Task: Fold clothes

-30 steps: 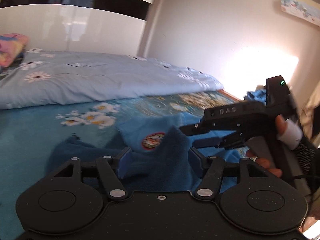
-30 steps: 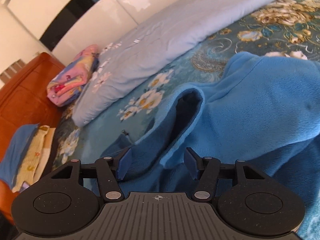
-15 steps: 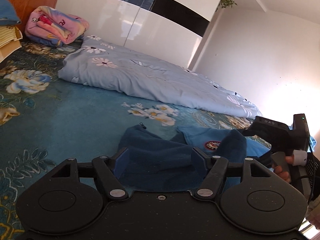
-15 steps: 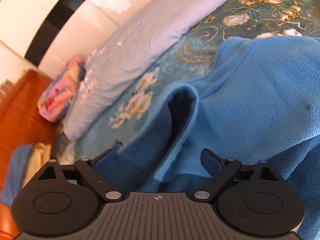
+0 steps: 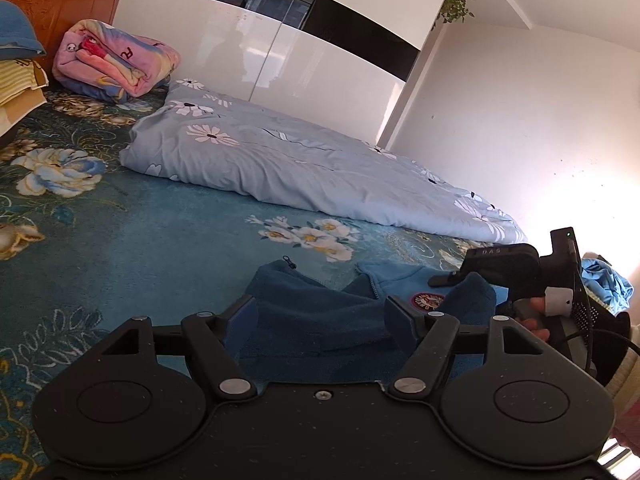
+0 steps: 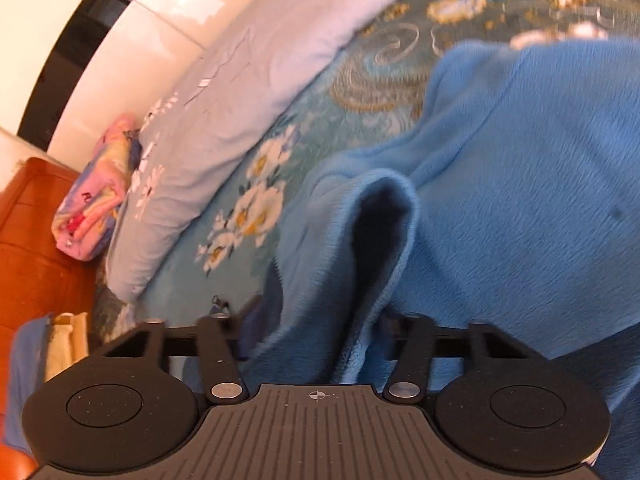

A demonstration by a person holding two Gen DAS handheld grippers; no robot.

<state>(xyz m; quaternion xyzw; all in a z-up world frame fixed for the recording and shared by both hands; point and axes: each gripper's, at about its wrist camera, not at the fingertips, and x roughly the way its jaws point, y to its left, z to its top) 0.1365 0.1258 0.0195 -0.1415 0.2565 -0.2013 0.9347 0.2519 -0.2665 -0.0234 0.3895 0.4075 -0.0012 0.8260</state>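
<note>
Mid-fold: blue fleece jacket (image 5: 320, 320) bunched on floral bedspread (image 5: 160, 248), near grey duvet (image 5: 300, 164). Left gripper (image 5: 320, 316) wide, fleece lying between, not pinched. Right gripper (image 6: 320, 328) wide too, fabric draped across. Next, prob.: close both on an edge, lift, flatten.

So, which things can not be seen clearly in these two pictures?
- Right wrist view: the right gripper fingertips are buried under the blue fleece jacket, so its grip is unclear.
- Right wrist view: the floral bedspread is motion-blurred.
- Left wrist view: the badge text is too small to read.
- Left wrist view: the stacked yellow cloth is cut by the left edge.
</note>
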